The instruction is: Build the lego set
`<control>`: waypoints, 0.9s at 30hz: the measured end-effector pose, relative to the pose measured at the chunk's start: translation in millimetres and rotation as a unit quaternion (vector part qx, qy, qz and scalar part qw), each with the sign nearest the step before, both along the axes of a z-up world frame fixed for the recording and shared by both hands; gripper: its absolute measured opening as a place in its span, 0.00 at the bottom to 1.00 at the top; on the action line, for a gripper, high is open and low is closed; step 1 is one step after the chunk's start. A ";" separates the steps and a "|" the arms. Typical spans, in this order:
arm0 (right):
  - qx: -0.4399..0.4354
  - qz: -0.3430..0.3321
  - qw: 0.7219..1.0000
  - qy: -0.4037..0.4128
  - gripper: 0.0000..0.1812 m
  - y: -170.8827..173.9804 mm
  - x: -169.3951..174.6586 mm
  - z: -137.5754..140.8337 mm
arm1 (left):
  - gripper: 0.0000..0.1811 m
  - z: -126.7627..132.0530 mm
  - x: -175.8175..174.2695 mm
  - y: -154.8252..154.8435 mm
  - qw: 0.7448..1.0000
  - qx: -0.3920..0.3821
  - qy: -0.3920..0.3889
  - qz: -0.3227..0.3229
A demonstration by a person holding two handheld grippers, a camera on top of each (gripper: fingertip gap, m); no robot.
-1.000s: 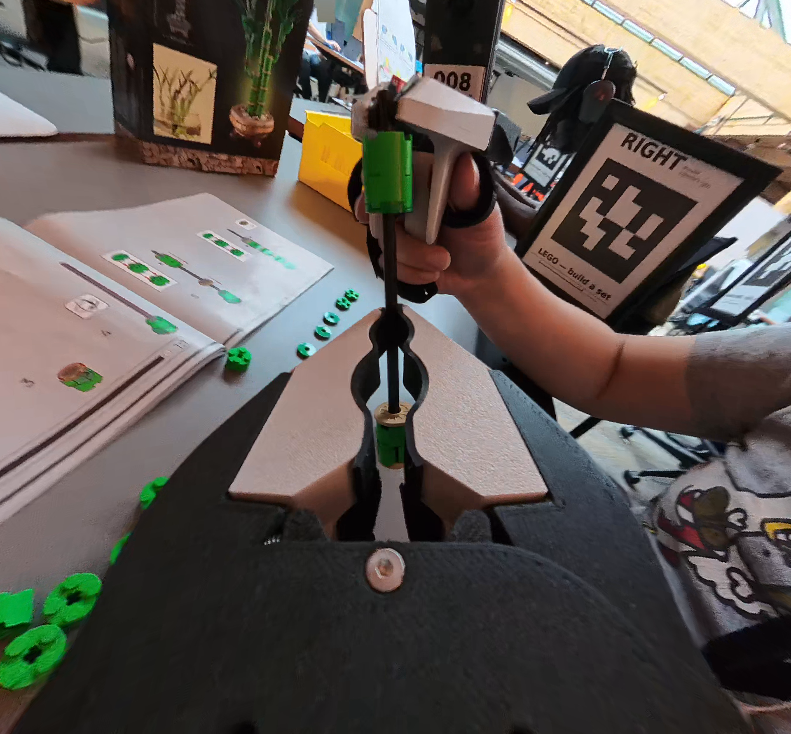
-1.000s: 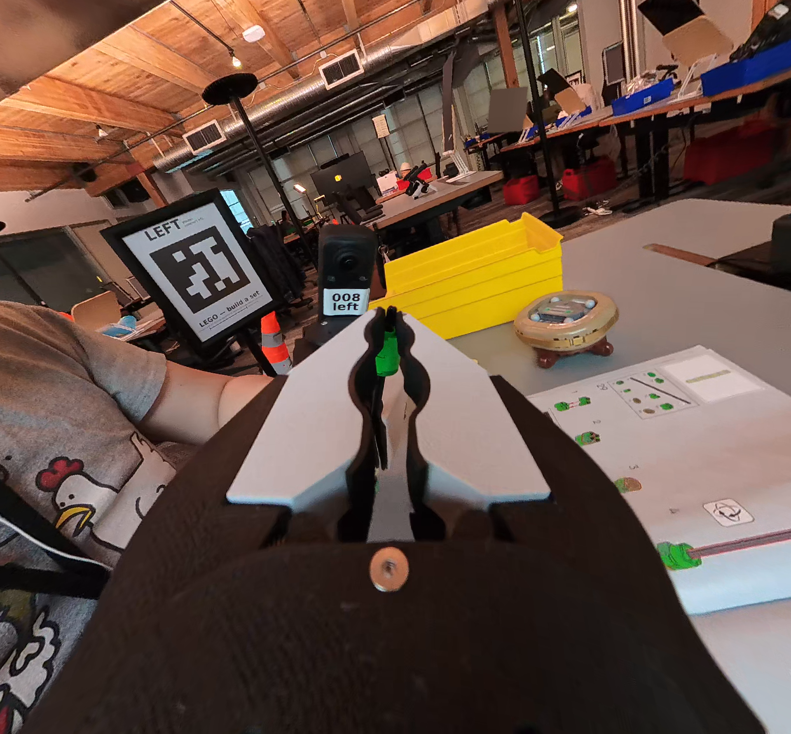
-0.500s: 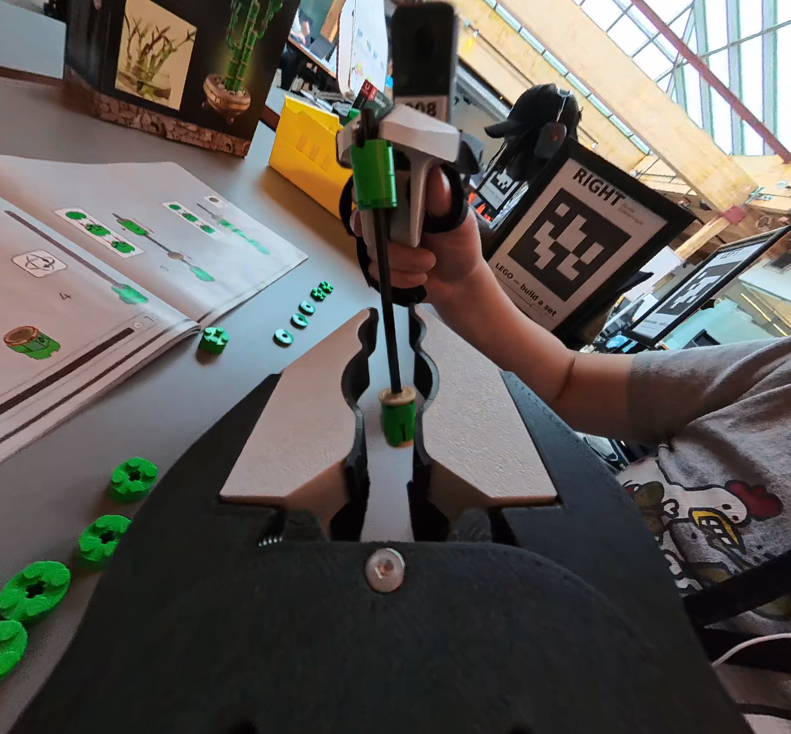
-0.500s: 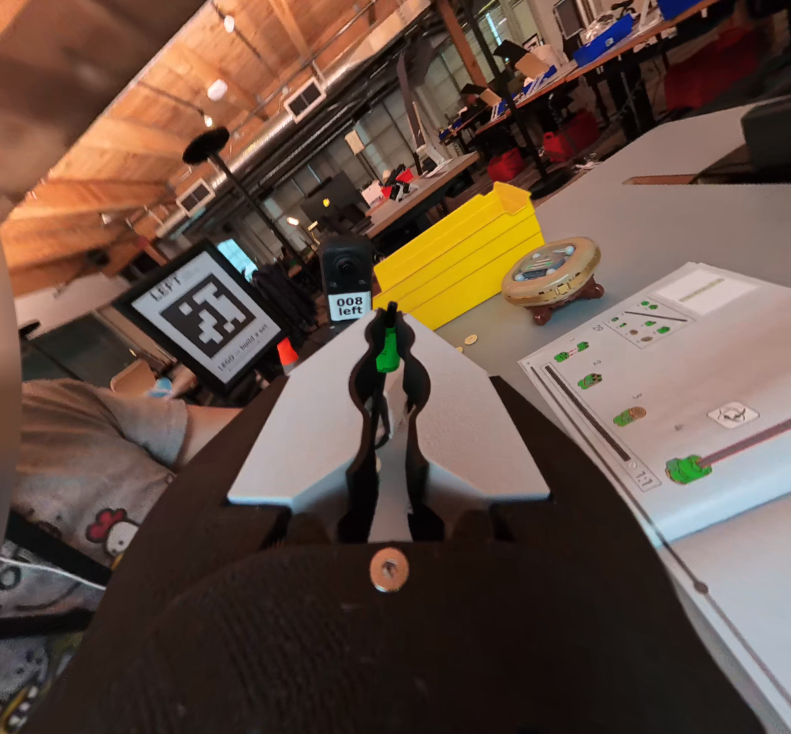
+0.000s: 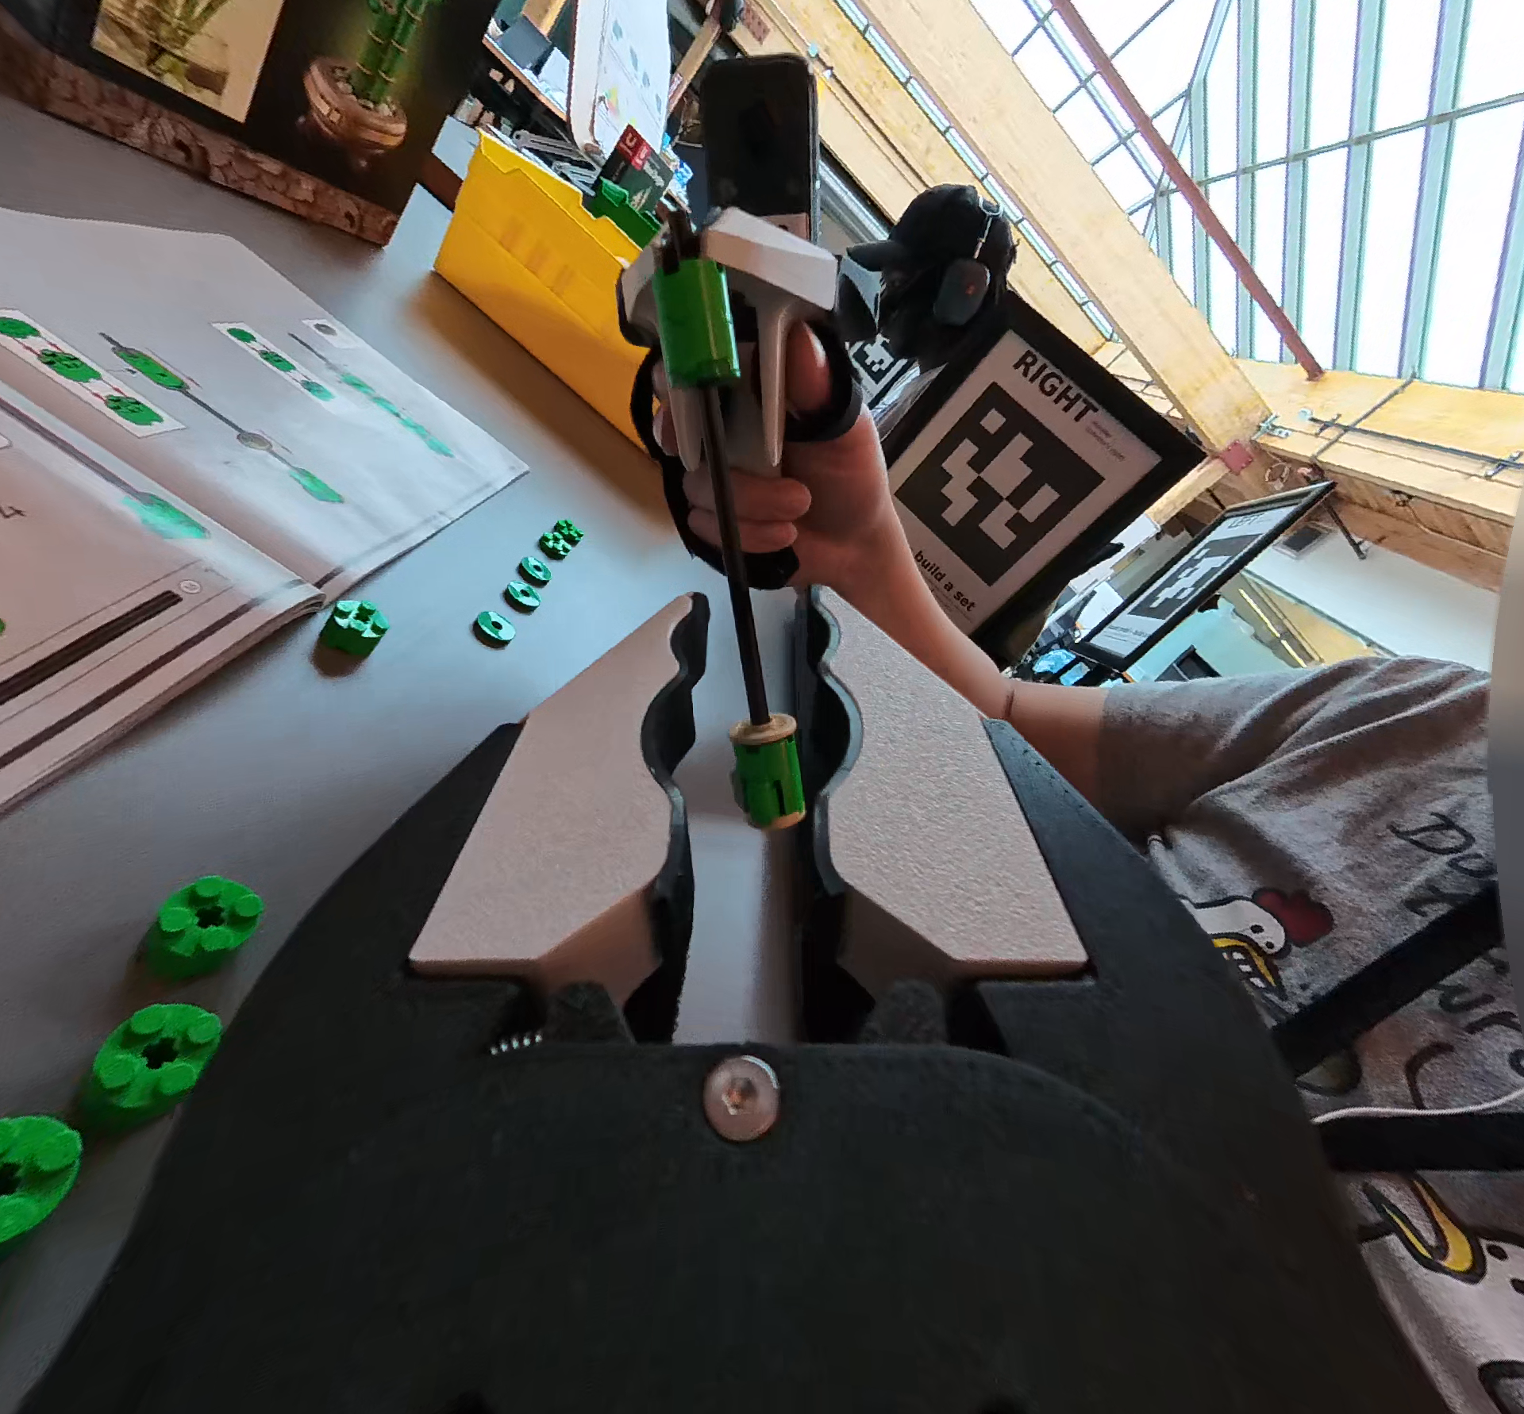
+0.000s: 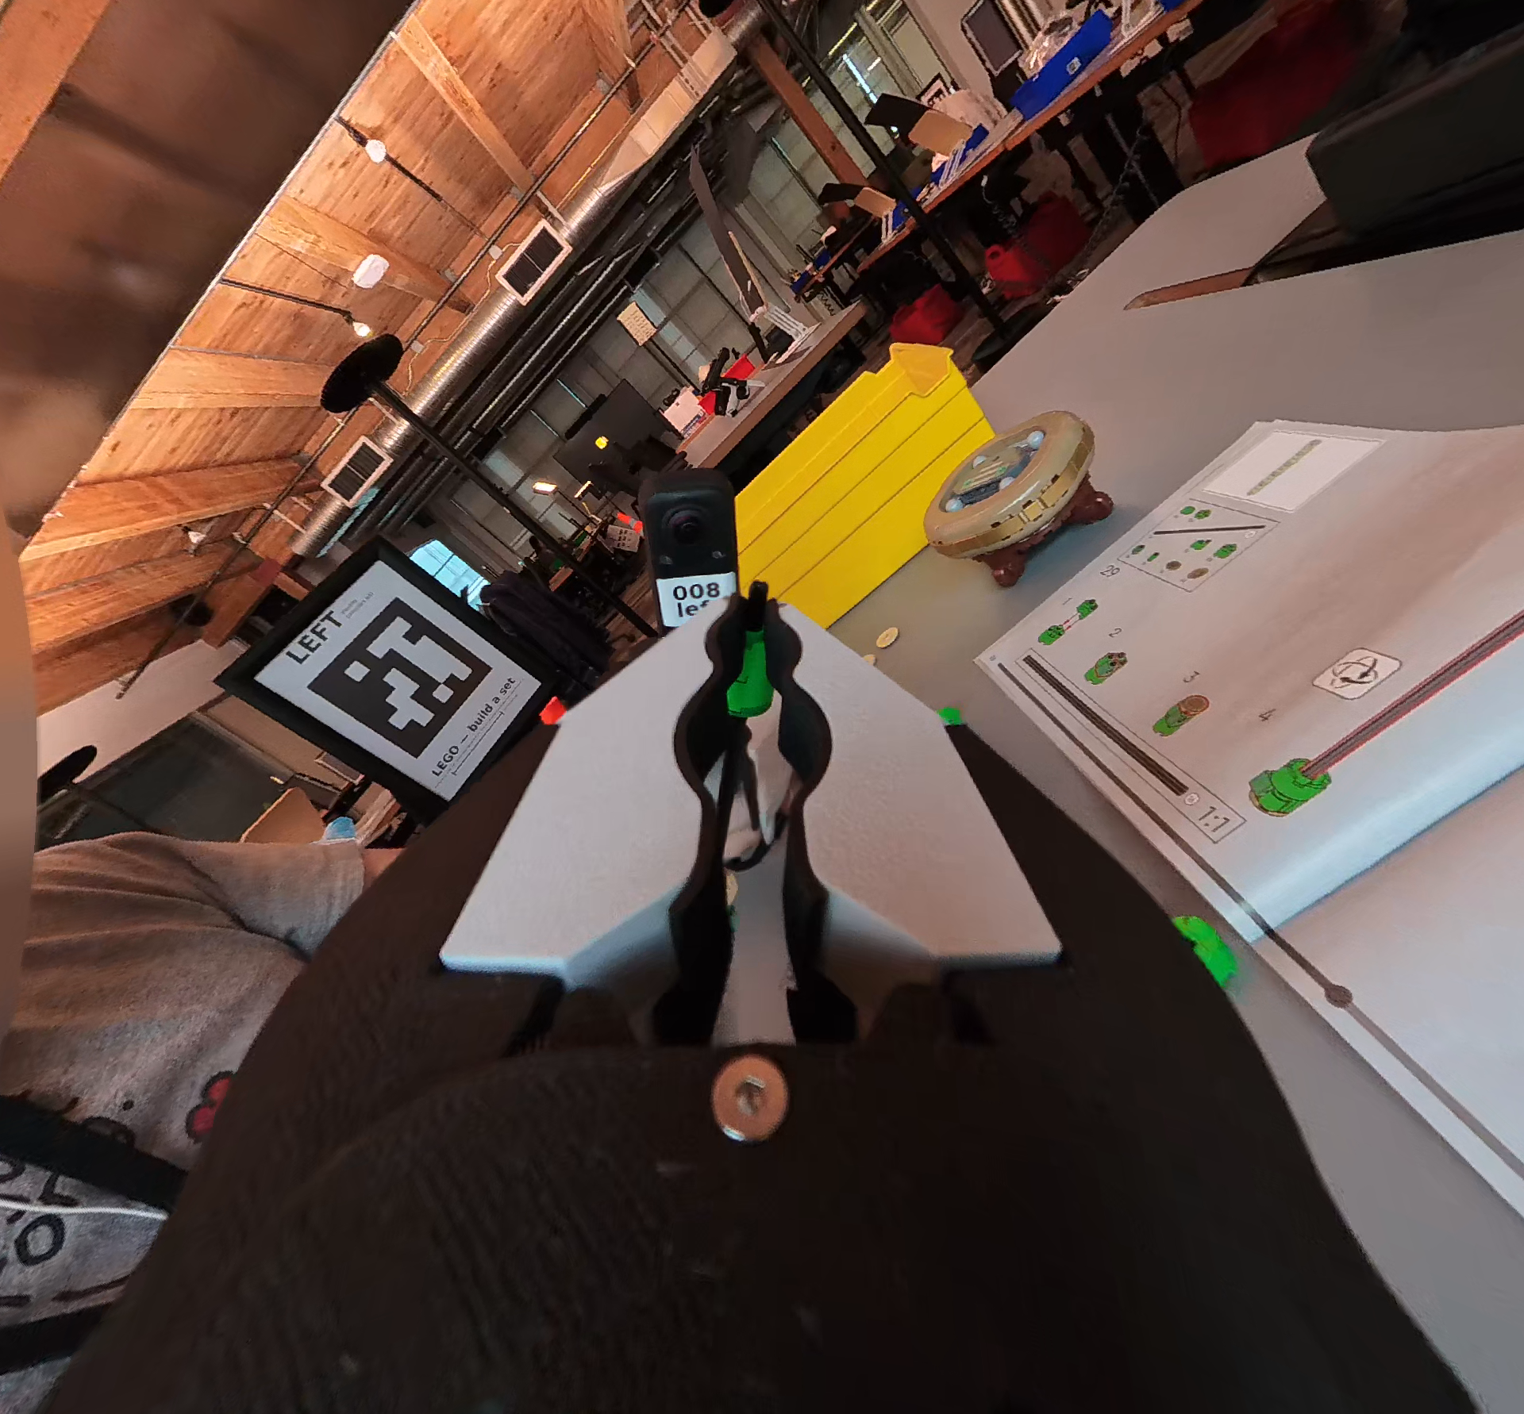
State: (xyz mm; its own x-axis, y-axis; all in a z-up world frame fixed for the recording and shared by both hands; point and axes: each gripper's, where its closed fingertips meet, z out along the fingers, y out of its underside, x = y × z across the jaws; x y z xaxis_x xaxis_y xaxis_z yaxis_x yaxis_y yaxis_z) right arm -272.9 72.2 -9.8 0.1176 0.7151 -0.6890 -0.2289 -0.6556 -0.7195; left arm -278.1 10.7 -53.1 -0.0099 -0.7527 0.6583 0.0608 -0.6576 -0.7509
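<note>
Lego axle [image 5: 736,550], black, hangs between both tongs: right tongs [image 6: 752,682] clamped on its upper green sleeve [image 5: 695,323], left tongs [image 5: 746,723] parted around the lower green-tan end [image 5: 767,777], not touching. Risk: axle sits off-centre, near one finger, so closing may knock it askew or pull it loose, dropping it to the desk [image 5: 346,756].

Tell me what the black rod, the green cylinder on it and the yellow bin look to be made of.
Black rod: looks like rigid plastic, thin, straight, dull dark finish; metal can't be ruled out.
Green cylinder: moulded plastic, smooth and glossy, with a bright highlight down its side.
Yellow bin: likely hard plastic, with even opaque colour, ribbed walls and a slight sheen.
</note>
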 end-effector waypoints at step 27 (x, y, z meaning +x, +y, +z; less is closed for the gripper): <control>0.250 0.027 0.967 -0.044 0.27 -23.4 -14.9 4.2 | 0.00 -0.6 -0.5 -5.2 0.994 -0.088 -0.044 -0.048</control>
State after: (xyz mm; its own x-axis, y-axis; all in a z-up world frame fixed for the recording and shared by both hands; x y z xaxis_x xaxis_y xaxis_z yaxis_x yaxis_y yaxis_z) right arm -287.8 48.8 -5.6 0.1127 0.9631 -0.2444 -0.1266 -0.2300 -0.9649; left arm -278.6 5.5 -53.7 -0.1398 -0.6181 0.7736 0.0517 -0.7848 -0.6176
